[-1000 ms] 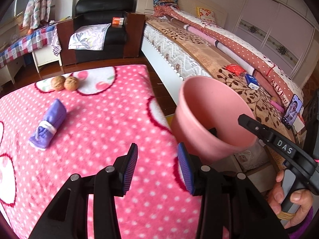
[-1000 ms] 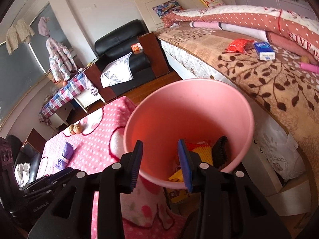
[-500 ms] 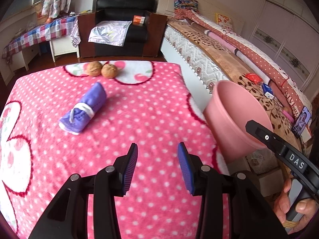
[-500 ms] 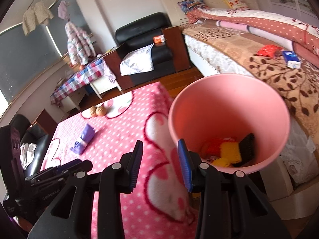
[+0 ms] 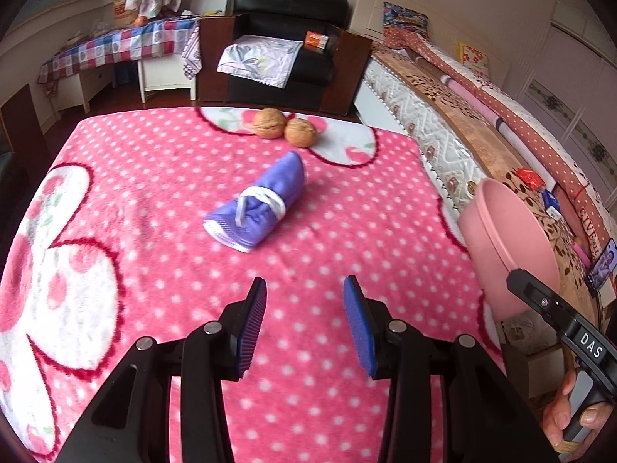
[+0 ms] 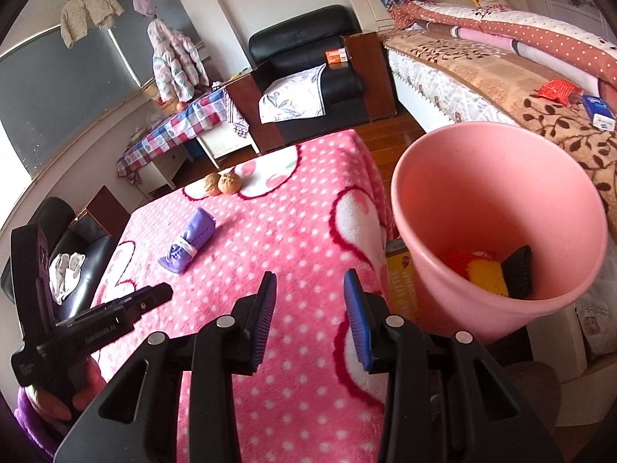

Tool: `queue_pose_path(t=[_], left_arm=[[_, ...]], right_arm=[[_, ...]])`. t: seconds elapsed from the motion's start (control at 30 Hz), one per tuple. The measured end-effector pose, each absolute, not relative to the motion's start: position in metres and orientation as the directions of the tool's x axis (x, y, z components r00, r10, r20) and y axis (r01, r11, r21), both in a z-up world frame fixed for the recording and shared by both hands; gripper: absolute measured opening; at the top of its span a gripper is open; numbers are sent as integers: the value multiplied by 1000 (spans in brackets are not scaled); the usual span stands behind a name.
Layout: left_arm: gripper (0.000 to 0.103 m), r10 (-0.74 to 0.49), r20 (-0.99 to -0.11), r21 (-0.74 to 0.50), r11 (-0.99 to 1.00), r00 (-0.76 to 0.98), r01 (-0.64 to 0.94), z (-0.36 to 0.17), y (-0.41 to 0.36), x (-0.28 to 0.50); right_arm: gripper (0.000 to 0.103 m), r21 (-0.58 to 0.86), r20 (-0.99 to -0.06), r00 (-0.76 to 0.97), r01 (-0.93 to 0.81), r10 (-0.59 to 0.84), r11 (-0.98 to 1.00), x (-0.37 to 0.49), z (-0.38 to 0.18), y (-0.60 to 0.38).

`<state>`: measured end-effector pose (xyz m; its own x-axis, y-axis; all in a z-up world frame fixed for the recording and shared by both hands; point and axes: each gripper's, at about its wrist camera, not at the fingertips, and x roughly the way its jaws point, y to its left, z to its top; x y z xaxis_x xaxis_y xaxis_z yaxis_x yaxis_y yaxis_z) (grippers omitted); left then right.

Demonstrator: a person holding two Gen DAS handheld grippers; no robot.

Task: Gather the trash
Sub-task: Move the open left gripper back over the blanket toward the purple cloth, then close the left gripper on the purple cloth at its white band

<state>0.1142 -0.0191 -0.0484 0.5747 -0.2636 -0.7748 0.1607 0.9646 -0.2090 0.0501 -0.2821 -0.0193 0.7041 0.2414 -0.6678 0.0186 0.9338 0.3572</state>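
Bin (image 6: 497, 200) contents half hidden, yellow box (image 6: 399, 281) mostly behind it

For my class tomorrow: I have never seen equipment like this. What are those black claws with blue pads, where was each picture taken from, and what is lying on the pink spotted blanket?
There is no robot here. A person holds a hand-operated claw in each hand, and a wide-angle camera on each one looks forward along its two fingers.

One picture comes from the left claw, the other from the right claw. Each also catches the other tool at its edge.

On the pink spotted blanket lie a rolled purple cloth tied with a white band, and two walnuts side by side at the far edge.

Beside the blanket, towards the bed, is a pink bucket holding red, yellow and black items.

Both claws are open and hold nothing.
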Motion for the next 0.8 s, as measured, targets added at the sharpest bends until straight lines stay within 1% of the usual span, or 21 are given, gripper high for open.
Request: queue_pose_path(t=[0.2,0.37,0.57,0.63,0.67,0.8], left_arm=[[41,-229,-769,-204,973,597,110,-47,3,124],[41,-204,-763,-183,978,613,97,-43,12,136],[41,-197,-764,-138,980,615,142,-42,11,156],[43,-198,-767,-126,979,610,159,-44,11,165],[46,-198,-771,-121,979,606,165,-46,11,169],[47,-206,-785,-127,977,584,172,-56,13,184]], right_arm=[[37,359,-673,692,-1,260,933,52,-23,-276],[37,360,-678,684,-10,269,933,55,-26,-273],[37,358,-686,675,-13,272,934,59,-28,-270],[37,357,-686,674,-13,272,934,59,-28,-270],[37,358,-686,674,-13,273,934,59,-28,-270],[37,357,-687,674,-14,272,934,59,-28,-270]])
